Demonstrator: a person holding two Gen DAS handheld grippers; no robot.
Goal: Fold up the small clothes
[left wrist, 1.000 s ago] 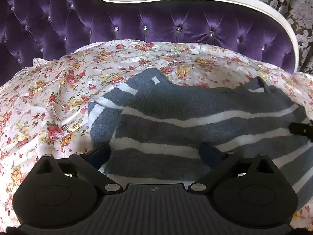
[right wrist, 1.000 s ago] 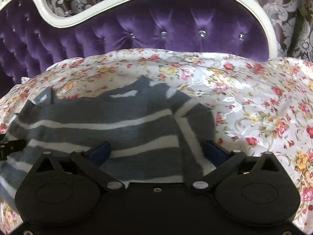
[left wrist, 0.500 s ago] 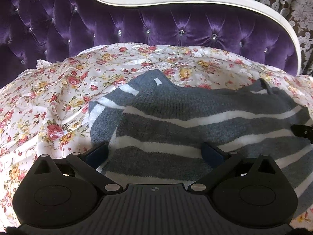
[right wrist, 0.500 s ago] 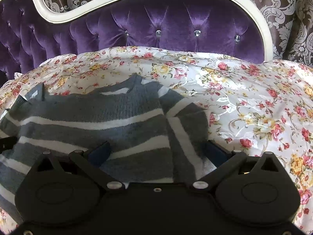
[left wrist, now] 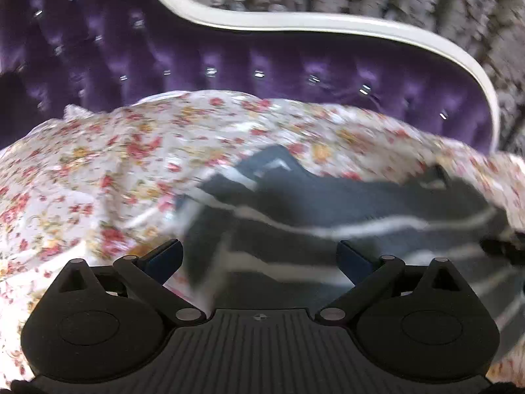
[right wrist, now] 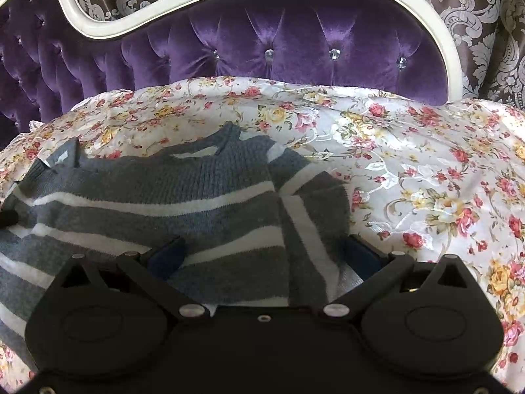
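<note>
Right wrist view: right gripper (right wrist: pixel 264 252) sits jaws wide over the striped sweater (right wrist: pixel 183 193), nothing pinched. Sweater's spread flat on the floral bedspread (right wrist: pixel 410 164), one sleeve folded in. Left gripper (left wrist: pixel 259 256) is wide apart too, over its other end, pretty blurry. Purple tufted headboard (right wrist: pixel 295 39) is behind.

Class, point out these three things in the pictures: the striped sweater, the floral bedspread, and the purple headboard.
striped sweater (right wrist: pixel 197 193): right wrist view, chest below the collar.
floral bedspread (right wrist: pixel 426 170): right wrist view, bare stretch right of the sweater.
purple headboard (right wrist: pixel 295 39): right wrist view, tufted velvet panel.
</note>
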